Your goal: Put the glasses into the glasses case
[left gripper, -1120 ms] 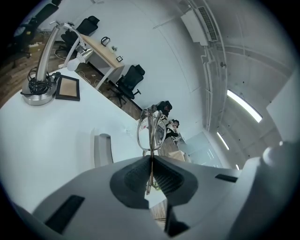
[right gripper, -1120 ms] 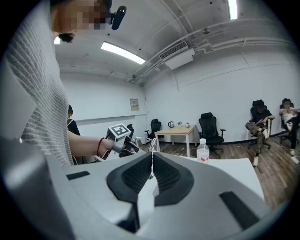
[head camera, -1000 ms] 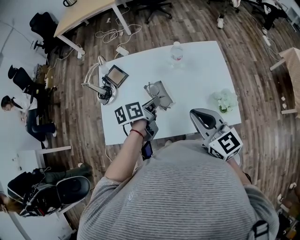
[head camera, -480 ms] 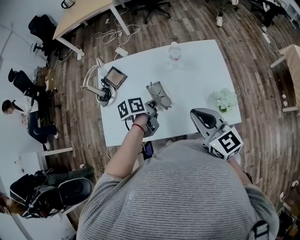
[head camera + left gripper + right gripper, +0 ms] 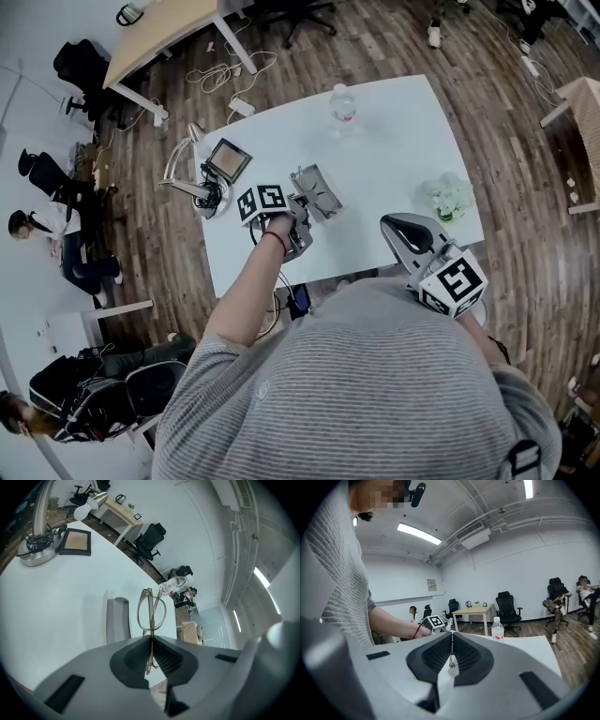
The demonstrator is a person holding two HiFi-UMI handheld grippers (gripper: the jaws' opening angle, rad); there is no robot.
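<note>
Folded clear-framed glasses (image 5: 151, 611) stick up between the jaws of my left gripper (image 5: 151, 639), which is shut on them at the hinge end. In the head view that gripper (image 5: 302, 210) sits low over the white table (image 5: 394, 141), right at the near left side of the grey glasses case (image 5: 319, 191). The left gripper view shows the case (image 5: 117, 619) lying on the table just left of and behind the glasses. My right gripper (image 5: 396, 227) hovers at the table's near right edge, shut with nothing in it; its pads meet in its own view (image 5: 451, 637).
A desk lamp (image 5: 187, 176) and a dark-framed square panel (image 5: 229, 158) stand at the table's left end. A water bottle (image 5: 343, 103) is at the far edge and a small white-flowered plant (image 5: 452, 199) at the right. People sit in the room around.
My left gripper has moved away from me and downward with the glasses, ending beside the case. The right gripper has stayed where it was.
</note>
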